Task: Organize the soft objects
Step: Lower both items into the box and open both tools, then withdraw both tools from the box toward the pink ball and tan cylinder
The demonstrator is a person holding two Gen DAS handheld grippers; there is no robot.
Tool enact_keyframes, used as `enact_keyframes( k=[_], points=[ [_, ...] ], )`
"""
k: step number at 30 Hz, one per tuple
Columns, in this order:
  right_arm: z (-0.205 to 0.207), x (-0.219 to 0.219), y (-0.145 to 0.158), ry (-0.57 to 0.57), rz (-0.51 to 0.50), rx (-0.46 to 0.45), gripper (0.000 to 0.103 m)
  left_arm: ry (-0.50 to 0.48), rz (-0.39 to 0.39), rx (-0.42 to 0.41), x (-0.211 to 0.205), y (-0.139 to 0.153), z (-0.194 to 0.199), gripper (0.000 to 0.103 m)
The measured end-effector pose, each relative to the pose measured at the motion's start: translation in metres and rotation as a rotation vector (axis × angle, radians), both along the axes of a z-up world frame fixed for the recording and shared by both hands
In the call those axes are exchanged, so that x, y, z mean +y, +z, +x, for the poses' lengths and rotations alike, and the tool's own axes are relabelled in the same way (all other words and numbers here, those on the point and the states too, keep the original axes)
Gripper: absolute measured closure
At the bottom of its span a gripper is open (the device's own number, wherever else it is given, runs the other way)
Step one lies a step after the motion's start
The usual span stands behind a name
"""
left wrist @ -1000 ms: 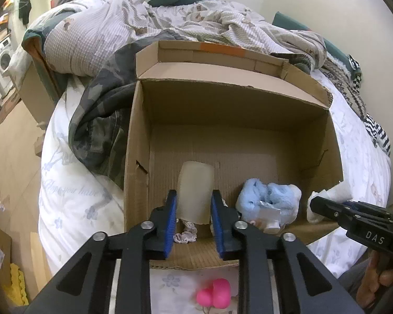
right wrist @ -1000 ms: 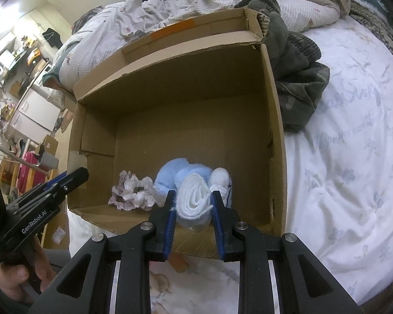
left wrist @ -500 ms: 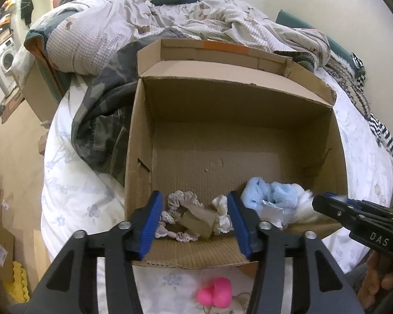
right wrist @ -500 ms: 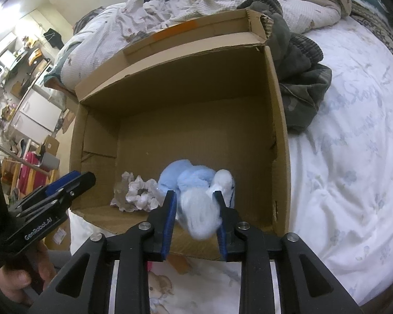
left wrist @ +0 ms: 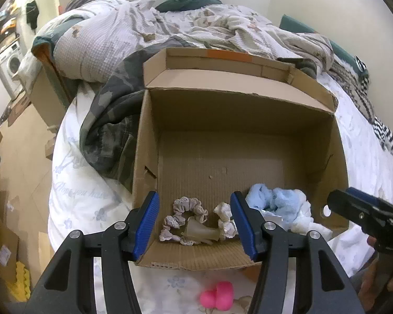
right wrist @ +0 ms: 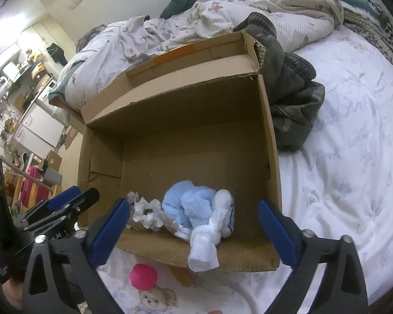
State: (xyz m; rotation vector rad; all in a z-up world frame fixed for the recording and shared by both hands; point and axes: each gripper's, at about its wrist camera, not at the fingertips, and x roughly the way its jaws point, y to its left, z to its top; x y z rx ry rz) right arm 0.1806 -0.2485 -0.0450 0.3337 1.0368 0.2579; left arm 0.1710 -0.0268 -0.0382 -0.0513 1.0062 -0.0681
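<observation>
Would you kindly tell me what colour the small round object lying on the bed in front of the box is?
The round object is bright pink, clearest in the right wrist view.

A crumpled pale quilt with faded brown print [left wrist: 154,28] is heaped across the far end of the white floral bedsheet [right wrist: 340,183]. A dark camouflage-patterned garment [left wrist: 110,136] lies bunched on the sheet. A white front-loading washing machine [left wrist: 9,65] stands in the room's far corner beyond the bed.

Pink toy [left wrist: 218,297] partly behind left fingers [left wrist: 146,222], right gripper [left wrist: 364,213] cut off at edge
</observation>
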Motion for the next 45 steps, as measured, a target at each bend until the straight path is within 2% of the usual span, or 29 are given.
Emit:
enact_keyframes(
  k=[6, 14, 23, 32, 39, 45],
  points=[
    [-0.001, 0.000, 0.002, 0.006, -0.006, -0.018, 0.000, 0.021, -0.001, -0.011, 0.005, 0.003, 0.001, 0.050],
    [-0.006, 0.000, 0.006, -0.001, -0.026, -0.036, 0.000, -0.014, -0.022, 0.014, 0.002, 0.004, 0.000, 0.050],
    [-0.012, -0.002, 0.007, -0.014, -0.060, -0.040, 0.000, -0.020, -0.021, -0.003, 0.004, 0.010, -0.007, 0.050],
    [-0.018, -0.003, 0.008, -0.021, -0.080, -0.042, 0.000, 0.016, 0.012, -0.024, 0.013, 0.017, -0.015, 0.050],
    [-0.028, -0.006, 0.012, -0.035, -0.087, -0.052, 0.000, 0.041, 0.085, -0.044, 0.018, 0.021, -0.025, 0.050],
    [-0.036, -0.004, 0.014, -0.021, -0.083, -0.046, 0.000, 0.033, 0.060, -0.047, 0.023, 0.023, -0.037, 0.050]
  ],
)
